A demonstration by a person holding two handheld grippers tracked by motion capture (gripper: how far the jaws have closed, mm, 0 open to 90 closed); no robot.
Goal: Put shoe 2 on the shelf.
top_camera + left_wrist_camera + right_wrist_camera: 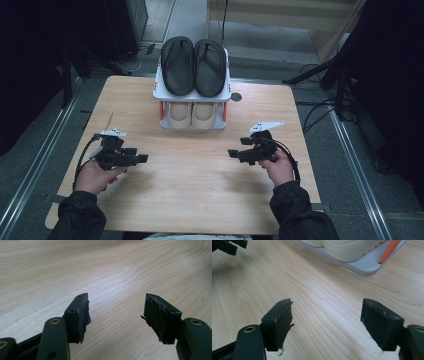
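Both sleeves at the near edge, left gripper [143,158] and right gripper [232,153] spread wide, empty, low over bare table [200,200]. Black sandals [193,66] and cream shoes [191,114] parked on rack [227,92] far side. Looks barely started tbh.

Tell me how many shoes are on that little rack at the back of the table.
4. Two black sandals lie side by side on the top shelf of the rack; two cream shoes sit side by side on the lower shelf, partly hidden beneath it.
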